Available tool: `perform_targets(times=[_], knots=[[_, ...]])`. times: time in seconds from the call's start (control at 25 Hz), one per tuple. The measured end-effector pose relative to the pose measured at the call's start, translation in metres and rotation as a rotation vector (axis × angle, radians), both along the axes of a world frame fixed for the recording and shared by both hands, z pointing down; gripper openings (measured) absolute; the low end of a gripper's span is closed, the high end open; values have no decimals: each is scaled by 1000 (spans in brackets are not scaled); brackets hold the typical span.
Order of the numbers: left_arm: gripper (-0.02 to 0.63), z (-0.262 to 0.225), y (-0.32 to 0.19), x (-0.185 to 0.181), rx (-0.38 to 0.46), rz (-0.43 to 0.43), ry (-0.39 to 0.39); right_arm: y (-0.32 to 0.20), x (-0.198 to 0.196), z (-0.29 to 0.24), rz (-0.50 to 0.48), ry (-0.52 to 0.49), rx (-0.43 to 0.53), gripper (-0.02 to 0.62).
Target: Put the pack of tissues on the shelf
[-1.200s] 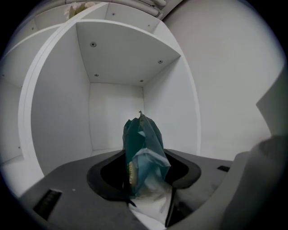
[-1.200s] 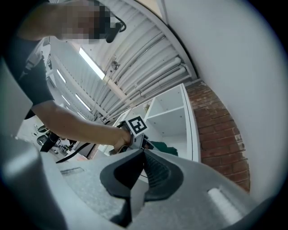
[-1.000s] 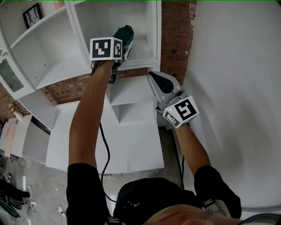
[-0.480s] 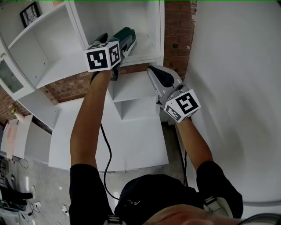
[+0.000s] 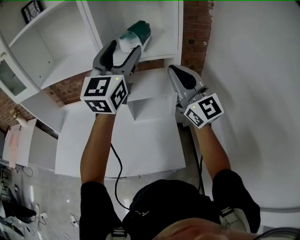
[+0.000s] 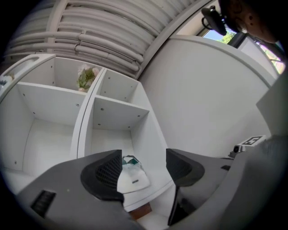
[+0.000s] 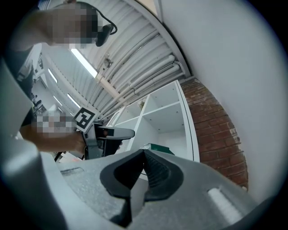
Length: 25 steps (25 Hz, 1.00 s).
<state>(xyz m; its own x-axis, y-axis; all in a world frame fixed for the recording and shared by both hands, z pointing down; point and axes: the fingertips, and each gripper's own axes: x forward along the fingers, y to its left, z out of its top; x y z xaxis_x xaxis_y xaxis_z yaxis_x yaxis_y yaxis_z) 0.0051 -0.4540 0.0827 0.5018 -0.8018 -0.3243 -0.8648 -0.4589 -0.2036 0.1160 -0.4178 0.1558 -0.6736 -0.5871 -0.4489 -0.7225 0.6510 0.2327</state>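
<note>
The pack of tissues (image 5: 138,32), green and white, lies on the white shelf board (image 5: 161,47) in the right-hand compartment. My left gripper (image 5: 124,45) sits just in front of it. Its jaws are apart and closing, with no pad pressing on the pack. In the left gripper view the pack (image 6: 132,176) rests on the board (image 6: 155,187) beyond the left gripper's (image 6: 144,161) tips. My right gripper (image 5: 177,72) hovers lower right, below the shelf, shut and empty. The right gripper view shows its pads (image 7: 150,173) meeting, with the pack (image 7: 159,147) far ahead.
A brick wall (image 5: 194,28) runs beside the shelving, and a white wall (image 5: 255,93) fills the right. A low white cabinet (image 5: 140,140) stands below. A framed picture (image 5: 32,11) sits on an upper left shelf and a flower vase (image 6: 85,77) higher up. A black cable (image 5: 115,164) hangs from the left arm.
The left gripper let go of the pack and drew back out of the compartment toward me. The pack stays on the shelf board. The right gripper shifted only slightly.
</note>
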Motion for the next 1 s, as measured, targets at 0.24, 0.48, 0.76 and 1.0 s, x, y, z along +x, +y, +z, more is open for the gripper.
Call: perform_targets(times=[0.24,0.48,0.76,1.0], knots=[[132,42,56,1,38,83,-33,30,-7,16,43,74,38,2],[27,80,93,9,31,144,-13,61,-16,25,33,82,55,2],[-2,129,120,21,-25,181,30,77,-25,61,-8,43,-14,2],[-2,151,128,18,-67,174,46,81,-22,81,-28,2,-65,2]])
